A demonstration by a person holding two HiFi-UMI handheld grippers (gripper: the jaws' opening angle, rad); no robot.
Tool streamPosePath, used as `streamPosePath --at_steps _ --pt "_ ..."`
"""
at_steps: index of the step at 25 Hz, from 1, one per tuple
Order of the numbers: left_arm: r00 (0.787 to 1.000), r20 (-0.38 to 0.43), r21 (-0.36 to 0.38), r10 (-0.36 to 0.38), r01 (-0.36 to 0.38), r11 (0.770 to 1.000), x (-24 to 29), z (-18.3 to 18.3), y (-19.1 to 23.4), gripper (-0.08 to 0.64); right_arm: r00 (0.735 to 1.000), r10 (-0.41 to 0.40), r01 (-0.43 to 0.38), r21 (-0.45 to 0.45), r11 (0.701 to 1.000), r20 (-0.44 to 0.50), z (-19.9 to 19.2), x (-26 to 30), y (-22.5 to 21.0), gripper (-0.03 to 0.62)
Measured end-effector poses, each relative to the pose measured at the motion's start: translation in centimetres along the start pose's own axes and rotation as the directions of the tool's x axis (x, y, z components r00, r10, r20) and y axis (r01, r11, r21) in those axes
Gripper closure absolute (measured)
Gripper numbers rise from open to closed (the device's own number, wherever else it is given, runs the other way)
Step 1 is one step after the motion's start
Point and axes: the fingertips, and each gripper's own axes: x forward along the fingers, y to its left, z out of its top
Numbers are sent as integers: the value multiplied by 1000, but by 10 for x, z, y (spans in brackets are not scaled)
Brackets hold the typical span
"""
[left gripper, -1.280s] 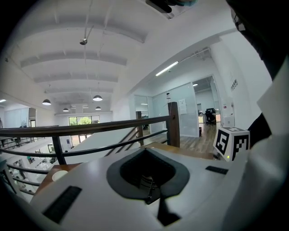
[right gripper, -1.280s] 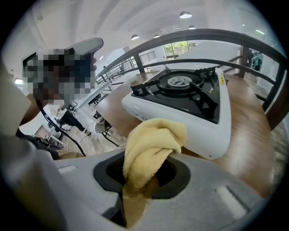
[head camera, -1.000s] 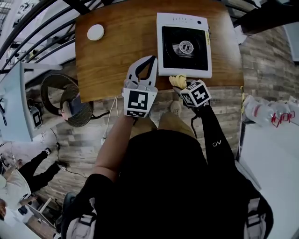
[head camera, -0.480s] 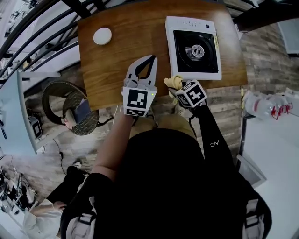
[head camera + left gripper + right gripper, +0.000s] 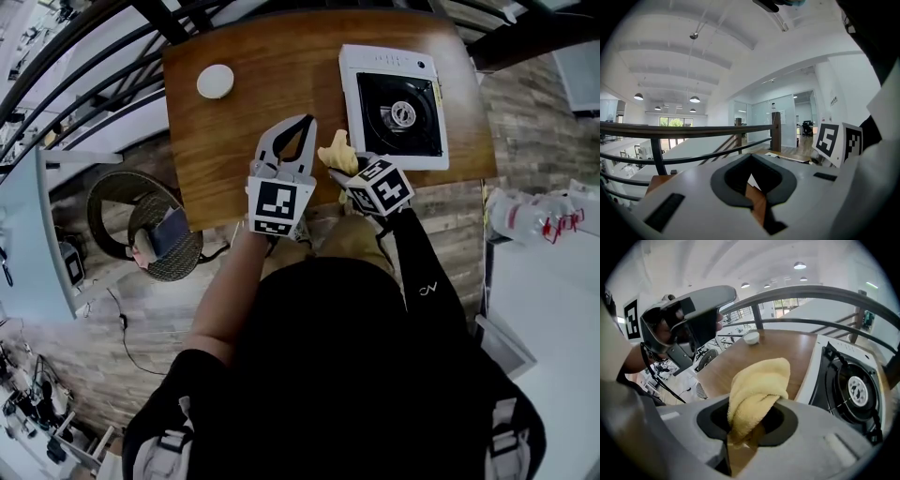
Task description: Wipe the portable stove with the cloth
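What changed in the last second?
The right gripper carried the yellow terry cloth from in front of the white portable stove to beside its near-left corner. It stayed shut on the cloth; the left gripper stayed shut and empty over the wooden table.

Your table (image 5: pixel 253 84) is brown wood and stands on a plank-patterned floor (image 5: pixel 525 122). A dark curved railing (image 5: pixel 693 129) runs beyond its far edge. A round wicker chair (image 5: pixel 108 192) sits to your left. Overhead, a white ribbed ceiling (image 5: pixel 740 56) carries lit pendant lamps (image 5: pixel 694 99). Glass partitions (image 5: pixel 761 119) line the far hall.
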Motion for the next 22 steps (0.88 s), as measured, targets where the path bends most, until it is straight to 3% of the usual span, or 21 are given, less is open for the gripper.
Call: streamPosePath --at_steps 5,9,22 --pt "999 -13 -6 34 -34 999 15 -2 8 554 1000 -21 22 -84 996 13 17 1 -14 483" --pt "997 -32 -29 75 -76 997 36 -6 17 554 1000 3 -5 -154 988 -18 28 9 -29 483" --pt "975 -51 -55 216 -219 974 101 2 73 554 998 -34 18 -264 964 -56 107 27 -128 483"
